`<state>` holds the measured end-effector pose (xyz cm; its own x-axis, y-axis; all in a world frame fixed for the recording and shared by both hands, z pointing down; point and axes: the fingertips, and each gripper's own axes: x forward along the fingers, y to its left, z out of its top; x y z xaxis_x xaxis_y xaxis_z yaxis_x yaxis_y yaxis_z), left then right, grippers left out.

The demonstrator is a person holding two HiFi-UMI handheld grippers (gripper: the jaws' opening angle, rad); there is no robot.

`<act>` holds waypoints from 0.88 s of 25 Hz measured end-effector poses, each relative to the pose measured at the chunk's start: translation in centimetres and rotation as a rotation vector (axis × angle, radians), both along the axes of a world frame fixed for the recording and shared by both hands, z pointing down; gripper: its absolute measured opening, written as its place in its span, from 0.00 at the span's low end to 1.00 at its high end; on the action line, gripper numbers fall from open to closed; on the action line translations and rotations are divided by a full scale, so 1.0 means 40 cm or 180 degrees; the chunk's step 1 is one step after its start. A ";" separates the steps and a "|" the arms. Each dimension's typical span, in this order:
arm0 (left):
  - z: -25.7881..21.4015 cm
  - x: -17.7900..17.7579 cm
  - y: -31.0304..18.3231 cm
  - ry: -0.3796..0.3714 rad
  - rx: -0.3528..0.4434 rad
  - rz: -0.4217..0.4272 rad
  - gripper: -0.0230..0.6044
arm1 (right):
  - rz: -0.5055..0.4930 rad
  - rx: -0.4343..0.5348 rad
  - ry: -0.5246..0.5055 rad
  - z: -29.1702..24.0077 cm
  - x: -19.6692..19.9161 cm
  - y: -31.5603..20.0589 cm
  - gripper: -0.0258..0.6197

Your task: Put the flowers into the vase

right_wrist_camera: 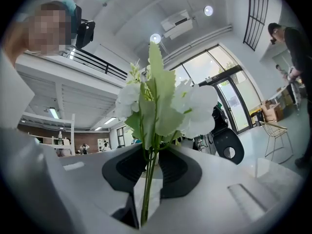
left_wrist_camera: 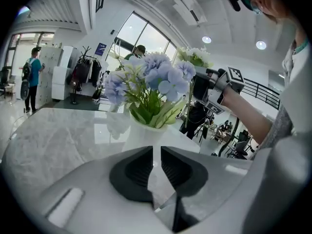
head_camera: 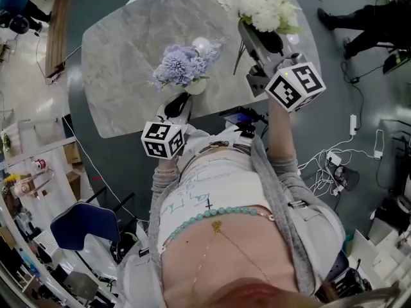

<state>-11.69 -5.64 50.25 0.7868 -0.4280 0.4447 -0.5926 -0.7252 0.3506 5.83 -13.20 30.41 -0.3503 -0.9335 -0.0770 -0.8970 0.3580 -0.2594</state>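
Marble table (head_camera: 128,56); right hand-held gripper (head_camera: 257,40) raised, gripping flowers (head_camera: 260,2).

Two grippers: one left gripper (left_wrist_camera: 156,162), one right gripper (right_wrist_camera: 152,165). Two marker cubes, a left cube (head_camera: 162,140) and a right cube (head_camera: 295,86). Two flower bunches in the head view: one lilac bunch (head_camera: 183,64) at 12 o'clock, one white bunch (head_camera: 260,2) at 1 o'clock. One white vase (left_wrist_camera: 139,138). One marble table (head_camera: 128,56). One blue chair (head_camera: 83,226) at 8 o'clock.
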 end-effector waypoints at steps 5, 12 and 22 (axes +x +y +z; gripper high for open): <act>0.006 -0.006 -0.012 -0.0019 -0.0009 0.0024 0.14 | 0.0075 0.0050 -0.0080 -0.004 -0.002 -0.004 0.18; 0.017 0.002 -0.031 -0.0065 -0.0017 0.0079 0.20 | 0.0130 0.0086 -0.0240 -0.018 0.012 0.005 0.18; 0.016 0.007 -0.037 -0.0131 0.0054 0.0380 0.28 | 0.0361 0.0287 -0.0400 -0.059 0.000 0.053 0.18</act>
